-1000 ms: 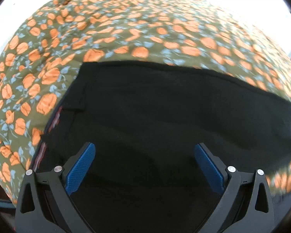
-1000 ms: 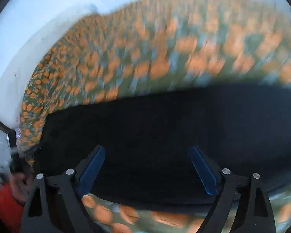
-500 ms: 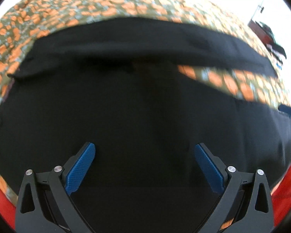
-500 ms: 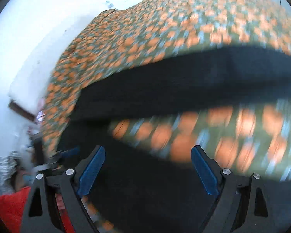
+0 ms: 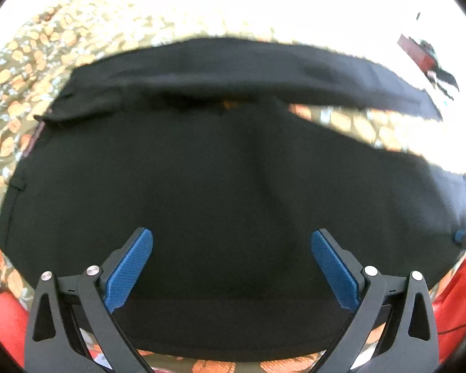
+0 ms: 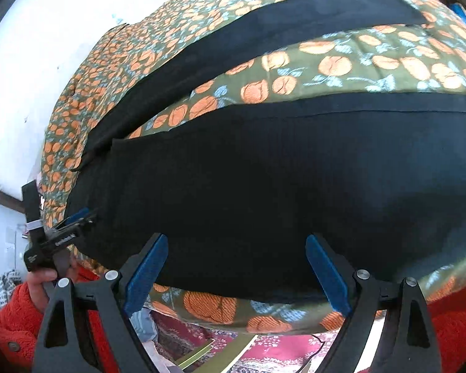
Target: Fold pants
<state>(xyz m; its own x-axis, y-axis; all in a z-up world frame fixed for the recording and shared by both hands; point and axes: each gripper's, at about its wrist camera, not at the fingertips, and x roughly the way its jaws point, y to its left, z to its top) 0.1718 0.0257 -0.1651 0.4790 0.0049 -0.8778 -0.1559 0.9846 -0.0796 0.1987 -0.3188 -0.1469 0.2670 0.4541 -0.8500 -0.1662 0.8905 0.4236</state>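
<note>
Both cameras have pulled back from the black pants (image 6: pixel 264 186), so both legs now show spread apart on the floral bedspread (image 6: pixel 341 65) between them.

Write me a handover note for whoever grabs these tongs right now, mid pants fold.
Left tongs: open, holding nothing, over the waist end.
Right tongs: open, holding nothing, over the near leg.
Black pants lie flat on the floral bedspread, legs spread in a V with bedspread showing between them.
Done: pants laid out.
Left: no fold visible yet; likely bring one leg onto the other, then fold lengthwise.
</note>
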